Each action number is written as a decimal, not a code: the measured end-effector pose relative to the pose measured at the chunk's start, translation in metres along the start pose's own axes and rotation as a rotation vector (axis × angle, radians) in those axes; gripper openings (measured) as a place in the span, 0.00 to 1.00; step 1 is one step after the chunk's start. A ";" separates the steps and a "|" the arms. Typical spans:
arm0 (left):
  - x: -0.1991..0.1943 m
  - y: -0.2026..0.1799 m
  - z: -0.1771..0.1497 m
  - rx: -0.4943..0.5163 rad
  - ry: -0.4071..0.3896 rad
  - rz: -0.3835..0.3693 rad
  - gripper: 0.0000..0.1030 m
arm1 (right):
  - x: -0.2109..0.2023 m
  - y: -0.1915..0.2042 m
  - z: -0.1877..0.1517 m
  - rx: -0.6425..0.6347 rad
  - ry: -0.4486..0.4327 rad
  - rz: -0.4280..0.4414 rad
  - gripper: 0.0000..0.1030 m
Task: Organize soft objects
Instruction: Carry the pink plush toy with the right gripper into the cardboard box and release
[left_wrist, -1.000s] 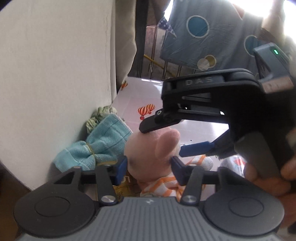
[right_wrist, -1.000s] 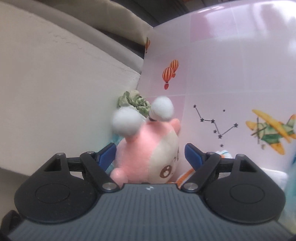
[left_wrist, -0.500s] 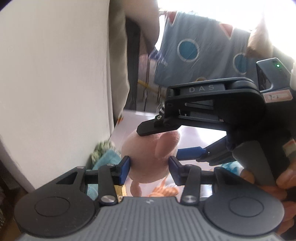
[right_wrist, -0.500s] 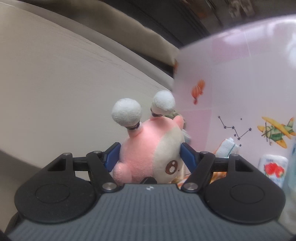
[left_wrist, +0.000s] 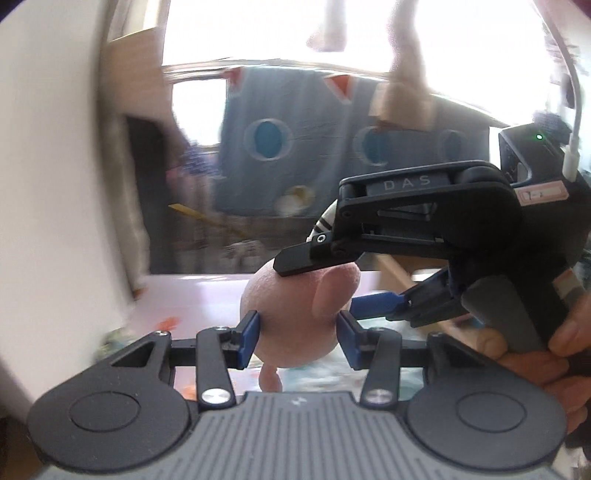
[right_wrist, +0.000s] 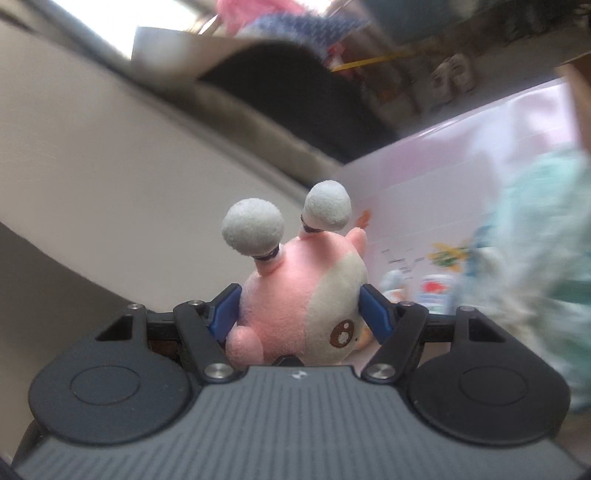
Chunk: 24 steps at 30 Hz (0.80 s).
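Above a blurred pink patterned table (right_wrist: 480, 155), both the left gripper (left_wrist: 297, 334) and right gripper (right_wrist: 299, 310) pinch one pink plush toy (right_wrist: 295, 306) between blue fingers (left_wrist: 248, 334), lifted.

Pink plush (left_wrist: 295, 325) lower body hidden behind left hand-held gripper (left_wrist: 298, 334); bkgd blurred, unreadable.

black gripper (left_wrist: 297, 334) frames, blue finger pads (left_wrist: 248, 338), silver screws, bare-skinned hand (left_wrist: 543, 363).
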<state>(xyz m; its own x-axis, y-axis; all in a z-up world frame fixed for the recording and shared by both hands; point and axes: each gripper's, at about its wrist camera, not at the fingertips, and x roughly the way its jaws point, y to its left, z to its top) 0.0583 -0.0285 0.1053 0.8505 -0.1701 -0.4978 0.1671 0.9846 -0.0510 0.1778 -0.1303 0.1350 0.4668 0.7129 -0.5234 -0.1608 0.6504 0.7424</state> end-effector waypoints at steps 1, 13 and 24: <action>0.001 -0.013 0.001 0.017 -0.001 -0.030 0.46 | -0.021 -0.008 0.000 0.015 -0.026 -0.013 0.67; 0.068 -0.163 -0.006 0.097 0.195 -0.391 0.50 | -0.183 -0.140 -0.009 0.257 -0.246 -0.250 0.66; 0.101 -0.127 -0.008 0.087 0.237 -0.285 0.51 | -0.135 -0.234 0.029 0.258 -0.082 -0.628 0.67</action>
<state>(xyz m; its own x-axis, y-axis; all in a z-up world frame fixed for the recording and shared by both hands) 0.1193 -0.1704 0.0544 0.6265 -0.4124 -0.6614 0.4307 0.8904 -0.1472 0.1770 -0.3864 0.0443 0.4697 0.1919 -0.8617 0.3701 0.8434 0.3895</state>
